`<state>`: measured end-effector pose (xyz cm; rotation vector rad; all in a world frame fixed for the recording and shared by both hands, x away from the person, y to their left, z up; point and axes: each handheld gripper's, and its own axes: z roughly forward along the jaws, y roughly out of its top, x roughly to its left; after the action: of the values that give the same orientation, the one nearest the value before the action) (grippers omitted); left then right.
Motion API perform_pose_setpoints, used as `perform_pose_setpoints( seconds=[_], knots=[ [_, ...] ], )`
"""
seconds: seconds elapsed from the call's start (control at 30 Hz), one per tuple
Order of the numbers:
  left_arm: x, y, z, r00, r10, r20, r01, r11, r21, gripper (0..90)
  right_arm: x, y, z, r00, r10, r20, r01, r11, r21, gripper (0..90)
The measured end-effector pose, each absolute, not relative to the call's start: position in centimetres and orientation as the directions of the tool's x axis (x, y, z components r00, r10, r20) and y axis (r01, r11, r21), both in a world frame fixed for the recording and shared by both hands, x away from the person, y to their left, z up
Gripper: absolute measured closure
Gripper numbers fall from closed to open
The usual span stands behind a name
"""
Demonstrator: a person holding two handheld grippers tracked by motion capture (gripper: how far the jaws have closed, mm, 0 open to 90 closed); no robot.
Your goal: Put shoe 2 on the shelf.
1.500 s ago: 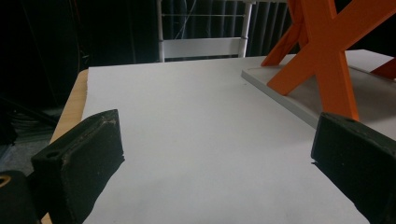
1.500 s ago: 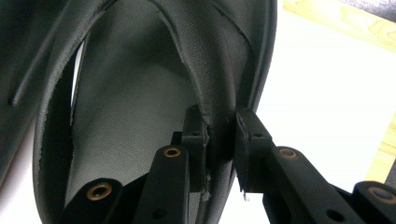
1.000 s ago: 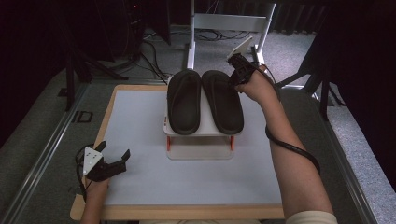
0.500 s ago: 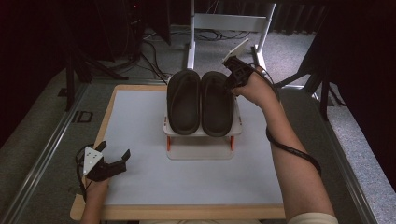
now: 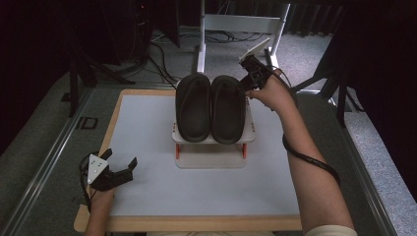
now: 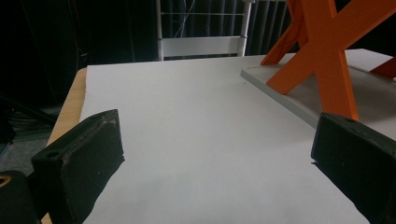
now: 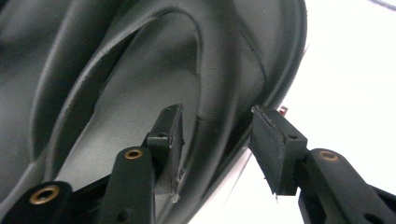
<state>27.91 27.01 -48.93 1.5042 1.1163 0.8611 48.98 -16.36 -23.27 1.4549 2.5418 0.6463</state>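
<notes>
Right hand-held gripper (image 5: 247,73) has just been opening, jaws straddling the right slipper's (image 5: 227,109) edge, seemingly not pinching. Left slipper (image 5: 193,107) crowds alongside on the rack (image 5: 212,147); left hand-held gripper (image 5: 119,164) gapes wide over the bench (image 5: 147,123).

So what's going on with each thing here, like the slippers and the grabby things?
Left slipper: lying flat on the rack.
Right slipper: lying flat beside it, rim between the right jaws, not pinched.
Rack: standing upright on the white table.
Right hand-held gripper: jaws have just been opening.
Left hand-held gripper: open, holding nothing, resting on the table.
</notes>
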Motion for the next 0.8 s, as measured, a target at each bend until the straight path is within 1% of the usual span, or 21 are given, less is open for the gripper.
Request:
perform_pose_setpoints(
  seconds=[0.07, 0.13, 0.17, 0.23, 0.3, 0.37, 0.4, 0.43, 0.47, 0.5, 0.6, 0.67, 0.8],
  knots=[
    [27.9, 27.0, -48.9, 0.313, 0.949, -0.028, 0.211, -0.041, 0.977, 1.9, 48.7, -16.8, -22.9, -0.526, 0.847, 0.083, 0.774, 0.435, 0.460, 47.2],
    [27.9, 27.0, -48.9, 0.312, 0.950, -0.028, 0.211, -0.040, 0.977, 1.9, 48.4, -17.3, -22.6, -0.535, 0.840, 0.089, 0.762, 0.434, 0.481, 41.5],
    [27.9, 27.0, -48.9, 0.312, 0.950, -0.027, 0.212, -0.041, 0.976, 1.9, 48.2, -17.6, -22.5, -0.536, 0.840, 0.084, 0.756, 0.434, 0.491, 41.4],
    [27.9, 27.0, -48.9, 0.311, 0.950, -0.027, 0.212, -0.042, 0.976, 1.9, 47.9, -18.1, -22.4, -0.527, 0.846, 0.082, 0.758, 0.423, 0.496, 36.4],
    [27.9, 27.0, -48.9, 0.310, 0.950, -0.028, 0.213, -0.040, 0.976, 1.9, 47.6, -18.7, -22.3, -0.523, 0.848, 0.083, 0.751, 0.412, 0.516, 29.6],
    [27.9, 27.0, -48.9, 0.310, 0.950, -0.027, 0.212, -0.041, 0.976, 1.9, 47.4, -19.4, -22.3, -0.531, 0.841, 0.103, 0.743, 0.403, 0.535, 25.3],
    [27.9, 27.0, -48.9, 0.310, 0.950, -0.027, 0.212, -0.041, 0.976, 1.9, 47.4, -19.4, -22.3, -0.531, 0.841, 0.103, 0.743, 0.403, 0.535, 25.3],
    [27.9, 27.0, -48.9, 0.309, 0.951, -0.028, 0.212, -0.040, 0.976, 1.9, 46.9, -20.6, -22.5, -0.546, 0.828, 0.129, 0.730, 0.394, 0.558, 20.8],
    [27.9, 27.0, -48.9, 0.309, 0.951, -0.028, 0.212, -0.040, 0.976, 1.9, 46.9, -20.6, -22.5, -0.546, 0.828, 0.129, 0.730, 0.394, 0.558, 20.8],
    [27.9, 27.0, -48.9, 0.309, 0.951, -0.029, 0.214, -0.040, 0.976, 1.9, 46.5, -21.3, -22.7, -0.554, 0.824, 0.122, 0.718, 0.398, 0.570, 17.7],
    [27.9, 27.0, -48.9, 0.309, 0.951, -0.029, 0.213, -0.039, 0.976, 1.9, 46.2, -22.0, -22.9, -0.557, 0.822, 0.118, 0.707, 0.394, 0.587, 17.5],
    [27.9, 27.0, -48.9, 0.308, 0.951, -0.029, 0.213, -0.039, 0.976, 1.9, 45.6, -23.0, -23.4, -0.554, 0.826, 0.102, 0.689, 0.386, 0.613, 17.5],
    [27.9, 27.0, -48.9, 0.307, 0.951, -0.025, 0.211, -0.043, 0.977, 1.9, 45.0, -24.2, -24.7, -0.562, 0.824, 0.063, 0.666, 0.407, 0.625, 17.5]
  ],
)
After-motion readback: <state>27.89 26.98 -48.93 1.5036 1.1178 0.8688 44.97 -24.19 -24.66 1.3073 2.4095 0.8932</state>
